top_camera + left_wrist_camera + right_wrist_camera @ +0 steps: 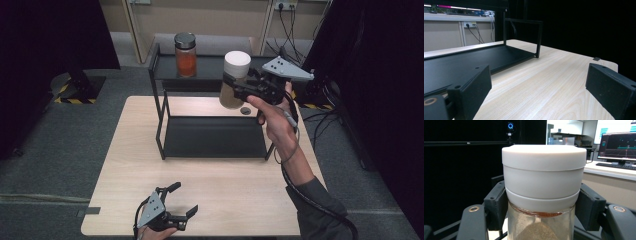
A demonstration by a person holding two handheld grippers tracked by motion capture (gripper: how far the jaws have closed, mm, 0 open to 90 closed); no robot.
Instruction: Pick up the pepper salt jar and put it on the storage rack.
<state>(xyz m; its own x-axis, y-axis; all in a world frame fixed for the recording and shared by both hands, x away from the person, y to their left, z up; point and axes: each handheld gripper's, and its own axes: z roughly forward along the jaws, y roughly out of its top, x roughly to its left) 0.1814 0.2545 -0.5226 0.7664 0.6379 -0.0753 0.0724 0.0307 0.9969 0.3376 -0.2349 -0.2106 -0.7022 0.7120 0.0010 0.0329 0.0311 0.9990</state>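
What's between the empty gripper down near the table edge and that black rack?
Just bare wooden table: the high view shows nothing between the left gripper and the black rack.

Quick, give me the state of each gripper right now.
Left gripper: open, holding nothing, low over the table.
Right gripper: shut on the white-lidded jar, held up beside the rack's top shelf.

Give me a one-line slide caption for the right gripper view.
Right gripper clamps a white-lidded glass jar of brown powder just below its lid.

Soft even light, dark surroundings
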